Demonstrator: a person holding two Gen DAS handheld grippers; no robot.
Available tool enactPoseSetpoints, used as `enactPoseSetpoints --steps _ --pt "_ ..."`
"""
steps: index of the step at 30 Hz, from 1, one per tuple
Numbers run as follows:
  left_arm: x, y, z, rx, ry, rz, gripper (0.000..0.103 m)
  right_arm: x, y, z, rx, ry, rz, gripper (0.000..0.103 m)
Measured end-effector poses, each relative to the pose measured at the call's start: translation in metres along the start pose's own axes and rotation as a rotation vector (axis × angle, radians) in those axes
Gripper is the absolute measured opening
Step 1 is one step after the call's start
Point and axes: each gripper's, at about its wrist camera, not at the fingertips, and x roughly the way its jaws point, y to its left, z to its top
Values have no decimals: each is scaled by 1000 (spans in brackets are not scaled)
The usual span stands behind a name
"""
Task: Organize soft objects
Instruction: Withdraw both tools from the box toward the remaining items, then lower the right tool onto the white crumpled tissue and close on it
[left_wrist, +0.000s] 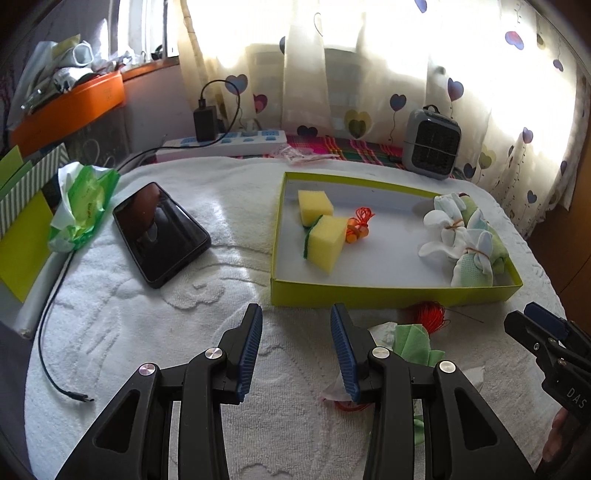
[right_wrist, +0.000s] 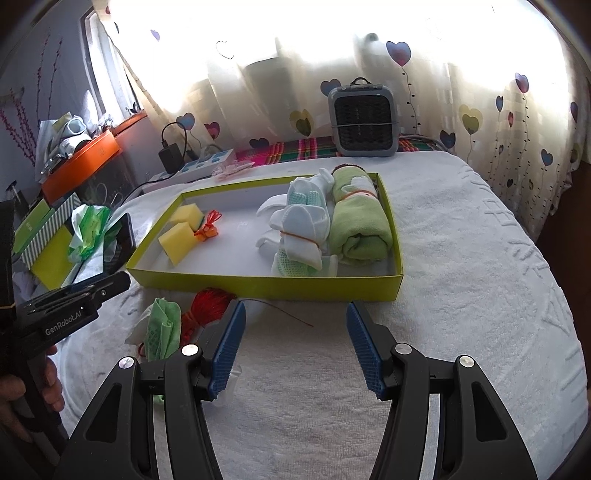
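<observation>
A lime-green shallow box (left_wrist: 369, 295) (right_wrist: 258, 286) lies on a white towel. At its left end are two yellow sponges (left_wrist: 327, 243) (right_wrist: 177, 242) and a small orange tied bundle (left_wrist: 356, 230). At its right end lie white and mint cloth bundles (left_wrist: 454, 236) (right_wrist: 299, 232) bound with rubber bands, and a rolled green towel (right_wrist: 358, 225). Outside the box, by its near wall, a loose green and white cloth (left_wrist: 410, 339) (right_wrist: 162, 328) lies with a red string coil (left_wrist: 430, 315) (right_wrist: 210, 299). My left gripper (left_wrist: 295, 314) is open over bare towel, left of that cloth. My right gripper (right_wrist: 297, 308) is open, just right of the string.
A black phone (left_wrist: 159, 232) and a green tissue pack (left_wrist: 81, 206) lie left of the box. A loose cable end (left_wrist: 79, 397) rests near the left edge. Behind are a power strip (left_wrist: 225, 142), a small grey heater (right_wrist: 364, 122) and a curtain. A hand (right_wrist: 22, 402) holds the left gripper.
</observation>
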Motion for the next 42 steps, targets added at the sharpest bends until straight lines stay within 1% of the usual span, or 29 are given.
enactPoseSetpoints --steps 3,4,7,10,15,20,24,32,38,39,42 --pt "-5 0 -7 15 -12 39 37 -3 4 -4 -18 0 -7 58" --pt "-6 1 -10 15 -16 39 37 -3 6 -6 -26 4 -8 58" --pt "-6 5 -18 -7 6 34 37 -3 13 -13 -46 20 1 58" --pt "-6 5 -26 -2 26 43 37 -2 20 -19 -70 36 17 58" --pt "-10 7 -38 5 36 41 37 -3 26 -26 -81 51 33 58" --pt "-13 11 -45 2 43 20 37 -4 28 -32 -70 66 57 58" --pt "-12 16 -52 -9 60 6 37 -1 30 -35 -51 86 97 58" --pt "-10 21 -58 -27 82 -41 37 17 38 -37 -47 142 121 58" --pt "-8 24 -62 -35 88 -59 37 25 43 -37 -57 158 108 58" --pt "-7 25 -62 -36 88 -64 38 26 43 -36 -58 158 106 58" --pt "-8 24 -63 -23 85 -89 45 26 41 -35 -43 151 112 58"
